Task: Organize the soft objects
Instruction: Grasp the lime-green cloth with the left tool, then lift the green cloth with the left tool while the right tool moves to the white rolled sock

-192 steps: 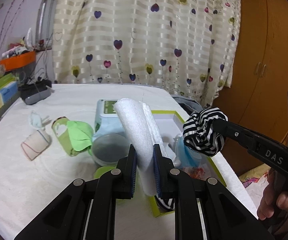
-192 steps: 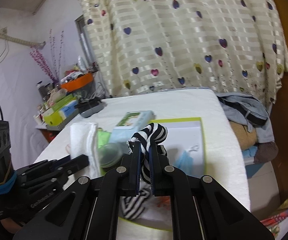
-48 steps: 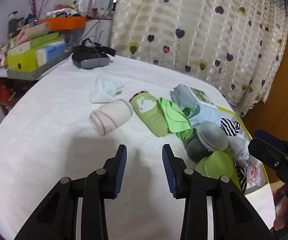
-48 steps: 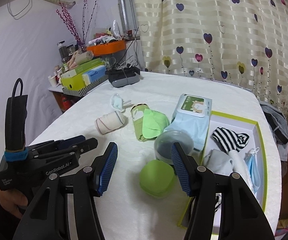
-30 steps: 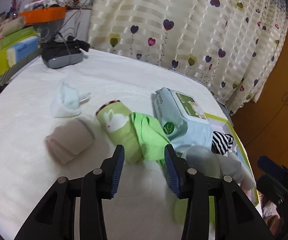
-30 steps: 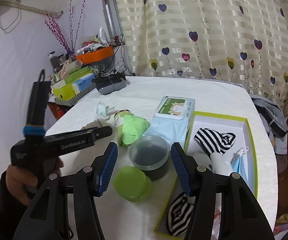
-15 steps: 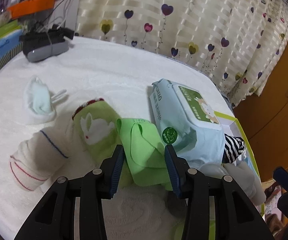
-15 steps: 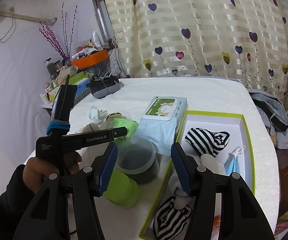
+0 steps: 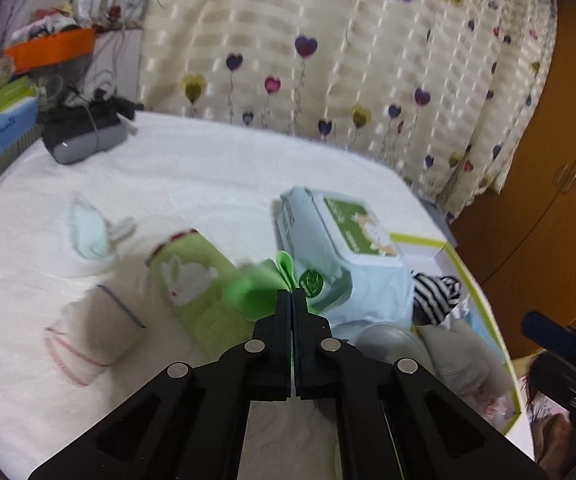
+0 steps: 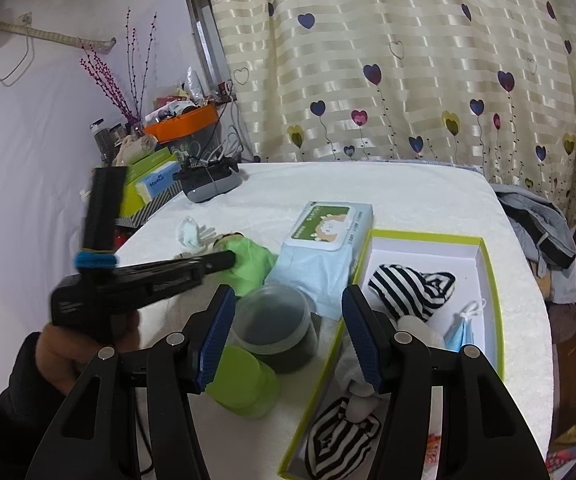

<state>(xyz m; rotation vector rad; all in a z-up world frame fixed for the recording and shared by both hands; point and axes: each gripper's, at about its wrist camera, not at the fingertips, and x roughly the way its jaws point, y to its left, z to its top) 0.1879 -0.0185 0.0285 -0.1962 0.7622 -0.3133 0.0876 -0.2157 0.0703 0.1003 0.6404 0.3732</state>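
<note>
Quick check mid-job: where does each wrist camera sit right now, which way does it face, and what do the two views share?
Left wrist: on the left gripper, angled down at the table; its shut fingers pinch the bright green cloth beside the wipes pack.
Right wrist: on the right gripper, open and empty, looking down over the grey tub and green-rimmed box; the person's hand shows.
Shared: cloth, wipes pack, striped sock, curtain.

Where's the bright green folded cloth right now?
In the left wrist view, the bright green folded cloth sits mid-table between the rabbit-print green sock and the pale blue wet-wipes pack, pinched at its edge by the left gripper.
</note>
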